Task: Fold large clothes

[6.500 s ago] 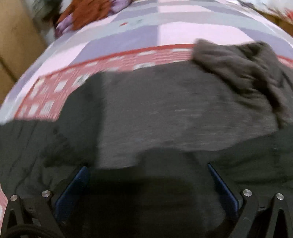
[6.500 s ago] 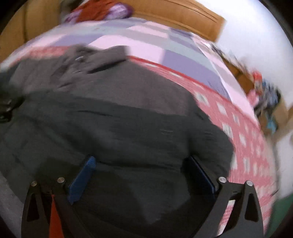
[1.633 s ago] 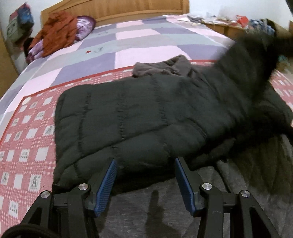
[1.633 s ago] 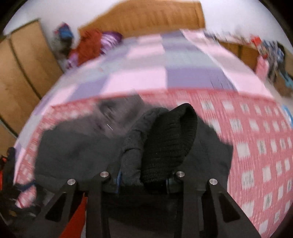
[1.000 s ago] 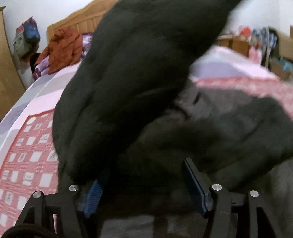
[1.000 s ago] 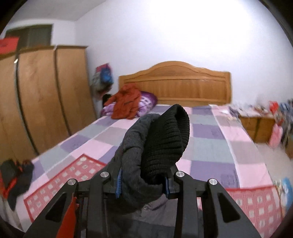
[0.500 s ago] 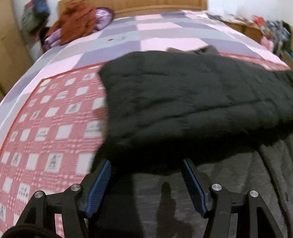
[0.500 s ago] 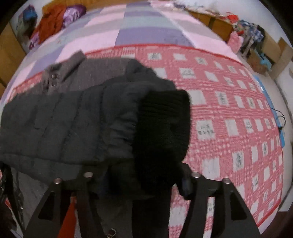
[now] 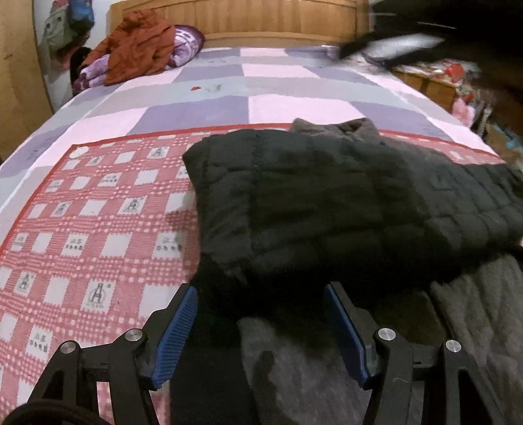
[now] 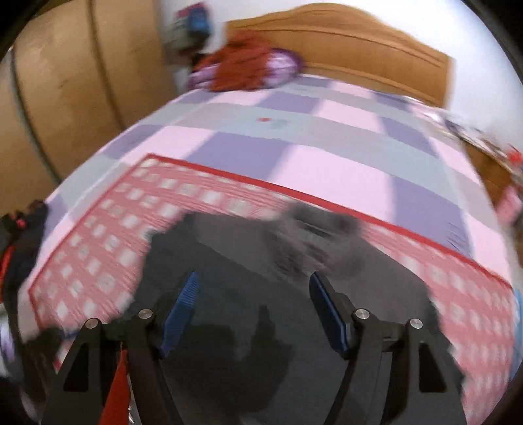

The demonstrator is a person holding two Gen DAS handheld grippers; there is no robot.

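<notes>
A large dark quilted jacket [image 9: 327,202] lies on the bed, its sleeve folded across the body and its grey collar [image 9: 336,129] at the far side. The grey lining [image 9: 474,330] shows at the near right. My left gripper [image 9: 261,314] is open, its blue pads either side of the jacket's near edge, holding nothing. My right gripper [image 10: 251,300] is open and empty above the jacket [image 10: 261,278], which is blurred in the right wrist view.
The bed has a red checked cover [image 9: 91,229] under the jacket and a purple and pink quilt [image 9: 228,98] beyond. An orange garment and a purple pillow [image 9: 137,45] lie by the wooden headboard [image 9: 261,19]. A wardrobe [image 10: 65,81] stands left.
My right gripper has opened and let go of the sleeve cuff, then lifted away. The sleeve now lies across the jacket. My left gripper stays open at the near edge.
</notes>
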